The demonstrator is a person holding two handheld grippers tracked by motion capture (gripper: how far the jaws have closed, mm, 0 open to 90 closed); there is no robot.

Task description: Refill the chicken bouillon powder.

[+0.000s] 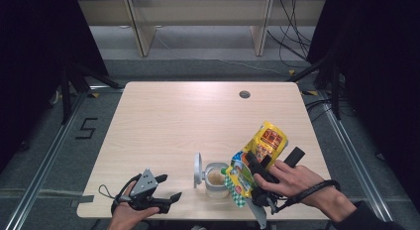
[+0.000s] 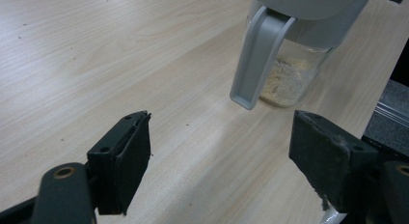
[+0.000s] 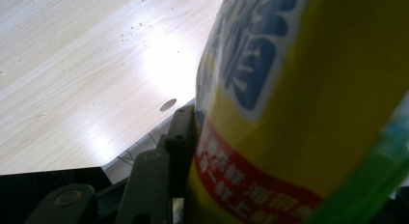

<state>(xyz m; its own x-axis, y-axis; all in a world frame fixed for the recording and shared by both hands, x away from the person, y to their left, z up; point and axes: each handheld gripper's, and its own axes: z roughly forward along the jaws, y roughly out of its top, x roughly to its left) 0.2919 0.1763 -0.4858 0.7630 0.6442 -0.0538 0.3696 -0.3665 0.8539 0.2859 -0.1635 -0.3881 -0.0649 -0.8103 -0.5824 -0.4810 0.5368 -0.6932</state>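
A clear jar (image 1: 216, 179) with beige grains in it stands near the table's front edge, its grey hinged lid (image 1: 198, 169) flipped open to the left. My right gripper (image 1: 273, 158) is shut on a yellow snack bag (image 1: 262, 143), held tilted with its lower green-checked end at the jar's right rim. In the right gripper view the bag (image 3: 308, 103) sits between the jaws, one jaw pressed against its left side. My left gripper (image 1: 171, 187) rests open on the table left of the jar. Its pads (image 2: 130, 156) stand wide apart, with the jar (image 2: 284, 79) ahead.
The light wooden table (image 1: 173, 121) has a round cable hole (image 1: 244, 94) at the back right. Dark floor, cables and stand legs surround it. The table's front edge runs just under both hands.
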